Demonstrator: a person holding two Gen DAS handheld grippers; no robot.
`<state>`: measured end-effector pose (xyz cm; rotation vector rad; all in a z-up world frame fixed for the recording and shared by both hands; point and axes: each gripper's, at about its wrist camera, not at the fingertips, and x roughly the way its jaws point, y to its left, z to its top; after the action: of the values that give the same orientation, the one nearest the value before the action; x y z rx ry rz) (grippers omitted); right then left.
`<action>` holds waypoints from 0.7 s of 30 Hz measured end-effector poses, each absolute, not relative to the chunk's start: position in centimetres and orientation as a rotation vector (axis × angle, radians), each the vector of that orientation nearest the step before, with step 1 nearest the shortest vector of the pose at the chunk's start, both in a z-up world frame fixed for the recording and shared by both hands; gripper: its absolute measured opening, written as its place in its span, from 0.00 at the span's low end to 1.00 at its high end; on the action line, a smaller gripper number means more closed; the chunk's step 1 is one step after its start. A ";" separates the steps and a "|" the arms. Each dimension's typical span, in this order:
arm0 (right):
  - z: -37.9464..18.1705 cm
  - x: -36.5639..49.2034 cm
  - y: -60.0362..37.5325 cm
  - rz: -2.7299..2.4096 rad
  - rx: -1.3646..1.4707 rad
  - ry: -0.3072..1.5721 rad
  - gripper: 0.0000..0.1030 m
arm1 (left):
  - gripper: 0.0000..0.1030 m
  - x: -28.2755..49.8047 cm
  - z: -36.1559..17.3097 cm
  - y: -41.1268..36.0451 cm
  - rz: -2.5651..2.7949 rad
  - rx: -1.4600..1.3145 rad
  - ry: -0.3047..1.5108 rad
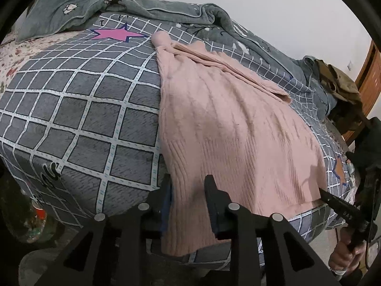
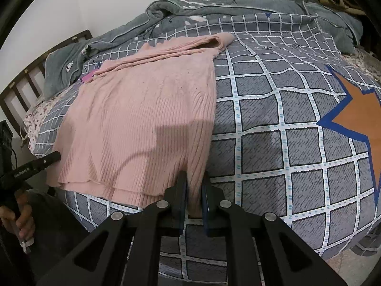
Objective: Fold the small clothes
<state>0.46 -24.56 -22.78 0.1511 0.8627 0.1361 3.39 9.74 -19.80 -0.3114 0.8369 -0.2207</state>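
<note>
A pink ribbed sweater [image 1: 238, 128] lies flat on a grey checked bedspread [image 1: 83, 119], its sleeves folded across the top. Its hem hangs over the near edge of the bed. My left gripper [image 1: 188, 178] stands at the hem's left corner. Its jaws are partly closed, and the knit between them lies flat, not pinched. The same gripper [image 2: 56, 156] appears in the right wrist view at the sweater's [image 2: 142, 119] left edge. My right gripper [image 2: 194, 176] is shut on the hem's right corner, the fabric squeezed between its blue pads. In the left wrist view its black tip [image 1: 323, 190] meets that corner.
A rumpled grey blanket [image 1: 166, 7] and a pillow [image 1: 59, 12] lie along the far side by the white wall. A dark headboard [image 2: 23, 81] stands at the left. Olive cloth [image 1: 338, 81] is piled at the bed's right end near a wooden door [image 1: 371, 76].
</note>
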 end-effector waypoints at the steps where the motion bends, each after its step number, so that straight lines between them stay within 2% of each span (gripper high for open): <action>1: -22.8 0.5 -24.6 0.140 0.153 0.868 0.11 | 0.25 3.4 -19.8 9.7 -0.218 -0.312 0.837; 3: -22.7 0.5 -24.7 0.152 0.166 0.880 0.11 | 0.25 3.4 -19.8 9.6 -0.211 -0.311 0.840; 4: -22.7 0.5 -24.8 0.158 0.175 0.883 0.11 | 0.21 3.5 -19.8 9.5 -0.201 -0.302 0.845; 5: -22.7 0.5 -24.8 0.164 0.183 0.887 0.11 | 0.12 3.5 -19.8 9.5 -0.191 -0.294 0.854; 7: -22.7 0.5 -24.8 0.165 0.184 0.894 0.06 | 0.10 3.6 -19.9 9.5 -0.197 -0.312 0.864; 16: -19.0 0.0 -25.6 0.269 0.313 0.826 0.05 | 0.09 3.5 -16.9 10.6 -0.207 -0.441 0.904; 21: -16.2 -0.2 -26.1 0.333 0.425 0.764 0.05 | 0.08 3.4 -13.0 10.7 -0.245 -0.490 0.846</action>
<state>-0.20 -26.09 -16.22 0.4250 0.7644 0.3327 3.39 10.72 -13.03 -0.4901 0.8465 -0.2449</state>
